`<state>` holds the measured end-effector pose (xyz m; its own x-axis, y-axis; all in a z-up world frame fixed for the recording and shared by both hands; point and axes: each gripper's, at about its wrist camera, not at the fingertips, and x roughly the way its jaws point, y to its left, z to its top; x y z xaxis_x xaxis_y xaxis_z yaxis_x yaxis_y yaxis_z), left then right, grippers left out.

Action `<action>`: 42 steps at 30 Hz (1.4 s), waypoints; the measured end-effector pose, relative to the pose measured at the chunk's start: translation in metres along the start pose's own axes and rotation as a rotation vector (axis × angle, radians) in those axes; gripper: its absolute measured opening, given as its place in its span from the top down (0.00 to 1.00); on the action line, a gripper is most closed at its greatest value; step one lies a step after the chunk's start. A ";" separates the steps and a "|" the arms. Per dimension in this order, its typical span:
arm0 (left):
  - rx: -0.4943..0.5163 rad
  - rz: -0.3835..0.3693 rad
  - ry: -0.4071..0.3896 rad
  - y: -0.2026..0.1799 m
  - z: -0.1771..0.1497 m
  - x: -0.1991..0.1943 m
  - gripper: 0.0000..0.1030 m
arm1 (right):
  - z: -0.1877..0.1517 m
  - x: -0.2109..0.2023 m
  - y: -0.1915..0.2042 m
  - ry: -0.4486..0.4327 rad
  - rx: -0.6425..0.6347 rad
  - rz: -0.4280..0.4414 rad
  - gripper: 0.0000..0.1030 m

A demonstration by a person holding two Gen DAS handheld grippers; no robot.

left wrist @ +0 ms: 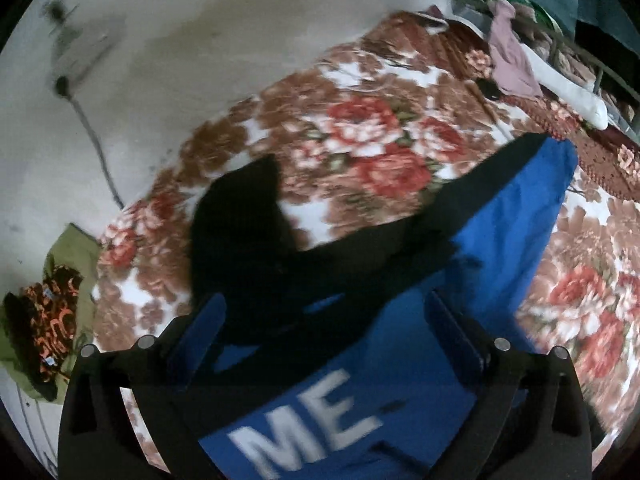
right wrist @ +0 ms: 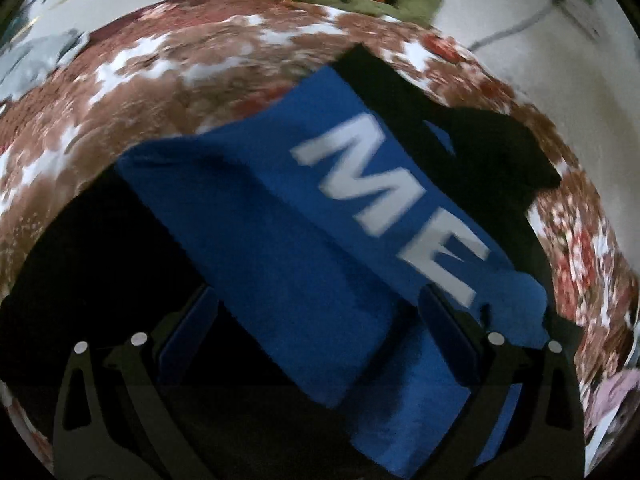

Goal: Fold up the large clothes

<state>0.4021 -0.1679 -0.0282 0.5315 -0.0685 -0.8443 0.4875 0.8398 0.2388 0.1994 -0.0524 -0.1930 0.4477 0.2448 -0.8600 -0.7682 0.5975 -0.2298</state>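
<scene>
Garment (left wrist: 460, 280), blue and black with white lettering, lying part-folded on the floral bedspread (left wrist: 360, 140). Left gripper (left wrist: 328, 332) spread wide above it, gripping nothing; right gripper (right wrist: 320, 320) likewise wide, cloth beneath, apparently unpinched. Next: pinch both corners of one edge evenly, lift low, lay across squarely, smooth out.

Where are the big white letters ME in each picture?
Left wrist view: the white letters sit at the bottom middle, on the blue and black shirt, between the open tool's fingers.
Right wrist view: the letters are right of the middle, running slantwise down the shirt.
Shared landmark: the flowered blanket under the shirt, seen again in the right view.
</scene>
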 end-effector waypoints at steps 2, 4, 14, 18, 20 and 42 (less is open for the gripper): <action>-0.043 0.036 -0.012 0.040 -0.025 0.004 0.05 | -0.002 0.001 -0.031 -0.001 0.088 -0.001 0.04; -0.099 0.074 0.013 0.071 -0.054 0.016 0.05 | -0.006 0.003 -0.074 -0.011 0.183 -0.023 0.04; -0.318 0.010 0.178 0.108 -0.231 0.102 0.05 | -0.064 0.054 -0.231 0.135 0.548 -0.192 0.04; -0.282 -0.006 0.225 0.097 -0.264 0.121 0.05 | -0.093 0.074 -0.242 0.194 0.607 -0.124 0.04; -0.283 -0.003 0.253 0.101 -0.276 0.128 0.05 | -0.112 0.076 -0.248 0.199 0.638 -0.110 0.04; -0.446 0.057 0.032 0.055 -0.230 -0.029 0.05 | -0.190 -0.063 -0.255 0.082 0.817 -0.149 0.04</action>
<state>0.2545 0.0043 -0.1011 0.5236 -0.0044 -0.8520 0.1080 0.9923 0.0613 0.2803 -0.3656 -0.1667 0.4596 0.0818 -0.8844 -0.1160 0.9927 0.0316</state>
